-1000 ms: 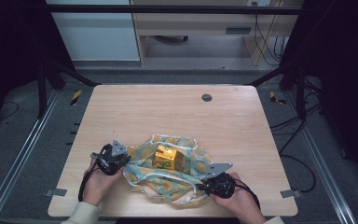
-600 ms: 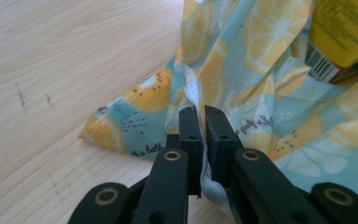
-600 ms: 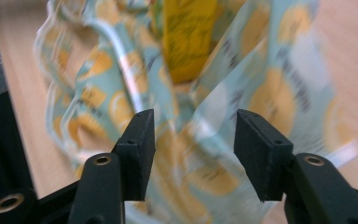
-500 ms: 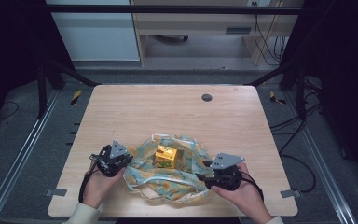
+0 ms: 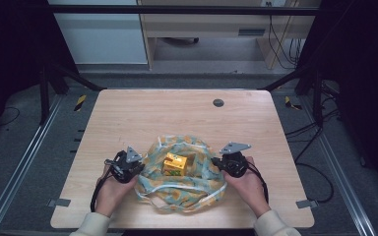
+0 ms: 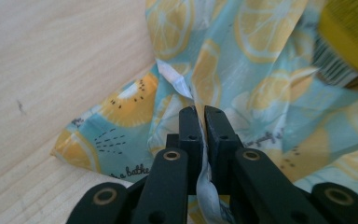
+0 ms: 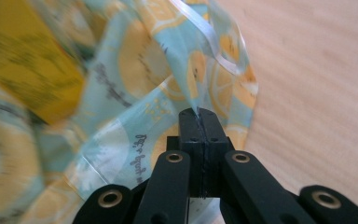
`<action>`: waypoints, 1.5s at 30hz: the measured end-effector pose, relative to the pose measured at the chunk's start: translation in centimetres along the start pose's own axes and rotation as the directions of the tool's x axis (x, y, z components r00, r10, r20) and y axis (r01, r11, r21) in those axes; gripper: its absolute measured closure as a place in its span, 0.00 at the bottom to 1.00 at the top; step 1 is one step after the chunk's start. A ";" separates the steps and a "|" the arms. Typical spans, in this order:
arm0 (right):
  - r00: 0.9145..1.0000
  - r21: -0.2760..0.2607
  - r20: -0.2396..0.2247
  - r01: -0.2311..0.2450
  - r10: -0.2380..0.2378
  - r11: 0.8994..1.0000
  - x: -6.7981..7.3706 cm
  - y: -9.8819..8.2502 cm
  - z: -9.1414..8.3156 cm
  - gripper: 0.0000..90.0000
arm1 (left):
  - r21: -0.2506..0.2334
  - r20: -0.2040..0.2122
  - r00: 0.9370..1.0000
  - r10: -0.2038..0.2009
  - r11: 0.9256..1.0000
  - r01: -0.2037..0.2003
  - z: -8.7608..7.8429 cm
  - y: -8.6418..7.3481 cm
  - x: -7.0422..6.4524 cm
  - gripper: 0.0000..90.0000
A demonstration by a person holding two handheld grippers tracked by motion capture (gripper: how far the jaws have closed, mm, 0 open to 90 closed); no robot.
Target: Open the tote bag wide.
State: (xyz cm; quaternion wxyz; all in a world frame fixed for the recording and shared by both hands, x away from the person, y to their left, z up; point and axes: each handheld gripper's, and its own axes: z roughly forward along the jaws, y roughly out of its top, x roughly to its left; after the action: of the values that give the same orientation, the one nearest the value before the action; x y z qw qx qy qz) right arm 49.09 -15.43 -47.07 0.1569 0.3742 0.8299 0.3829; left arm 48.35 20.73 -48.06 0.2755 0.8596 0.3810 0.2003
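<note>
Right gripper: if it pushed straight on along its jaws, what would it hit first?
The right gripper is shut on the lemon-print bag, so it would push into more of that film first. The yellow box sits left of that line, probably missed; depth is unclear.

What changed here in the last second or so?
The right gripper moved up the bag's right side, away from the person; its jaws have just closed, pinching the edge there. The left gripper stayed clamped on the left edge, and the yellow box remained inside.
</note>
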 end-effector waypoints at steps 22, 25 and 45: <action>0.990 -0.221 0.123 -0.036 0.065 0.975 -2.2 1.2 -5.7 0.21 | -0.376 -0.027 0.982 -0.187 0.912 0.163 -5.7 -1.0 2.7 0.18; 0.983 -0.243 0.149 -0.072 0.110 0.967 -3.3 0.8 -6.5 0.19 | -0.382 -0.052 0.975 -0.214 0.907 0.179 -6.4 -1.7 3.9 0.13; 0.923 -0.286 0.275 -0.189 0.269 0.940 -8.9 -2.7 -9.7 0.10 | -0.331 -0.129 0.937 -0.326 0.904 0.269 -6.8 -5.3 8.8 0.09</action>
State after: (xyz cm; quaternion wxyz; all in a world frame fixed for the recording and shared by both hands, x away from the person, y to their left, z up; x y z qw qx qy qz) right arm 48.43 -28.21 -42.93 0.2858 0.5015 0.6892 0.4380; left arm 47.27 32.62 -44.92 0.3978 0.7156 0.4954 0.2901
